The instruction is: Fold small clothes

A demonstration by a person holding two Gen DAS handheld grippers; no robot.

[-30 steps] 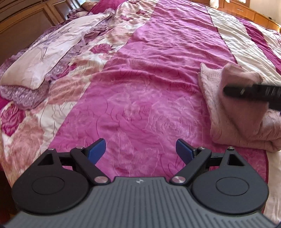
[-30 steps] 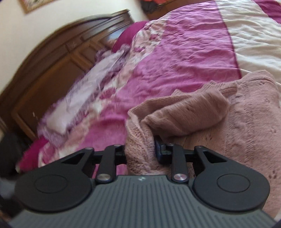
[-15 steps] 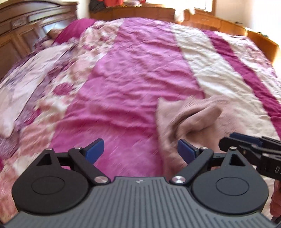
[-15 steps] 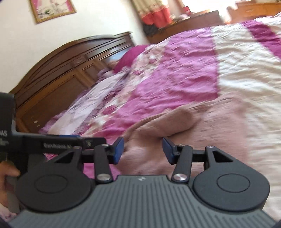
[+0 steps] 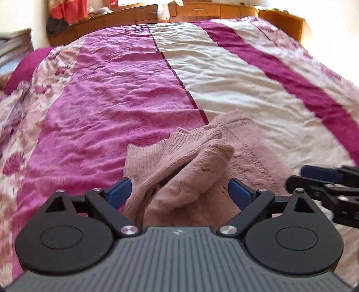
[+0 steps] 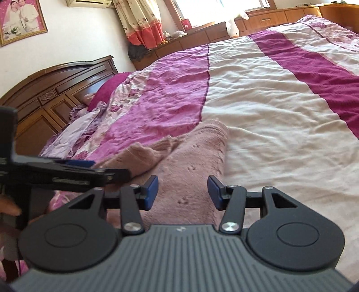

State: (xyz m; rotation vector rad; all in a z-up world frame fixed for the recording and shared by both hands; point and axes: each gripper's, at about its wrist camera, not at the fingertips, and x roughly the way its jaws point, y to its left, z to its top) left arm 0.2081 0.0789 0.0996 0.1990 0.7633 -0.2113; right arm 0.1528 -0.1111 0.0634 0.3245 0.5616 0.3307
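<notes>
Left gripper [image 5: 177,194], jaws spread wide, hangs right over the near edge of the pink knit sweater [image 5: 244,146], nothing pinched. A loose sleeve [image 5: 197,173] lies bunched between its blue pads [image 5: 117,193]; cannot tell if the pads touch the knit. Likely lined up to take that sleeve or the edge under it.

Right gripper [image 6: 182,193] is also open, holding nothing, just right of the left one and over the sweater's flatter panel. Pads sit either side of bare knit, no fold between them. Both tools at the same near edge suggests a two-point pick so the cloth lifts evenly. In the left view the right gripper shows side-on at the sweater's right edge.

The sweater lies on the quilt [image 6: 280,116], nearest the camera, straddling the seam where the magenta stripe [image 5: 116,101] meets the cream stripe [image 5: 224,85]. It is rumpled, one sleeve thrown across the body, collar side open, so the fold looks barely started or needs redoing.

Left of the sweater, further off, a lilac floral pillow [image 6: 74,132] rests against the dark wooden headboard [image 6: 56,89]. Beyond the sweater, past the far side of the bed, runs a low wooden cabinet [image 5: 195,11] under the window, with a curtain [image 6: 143,24] at its left end.
</notes>
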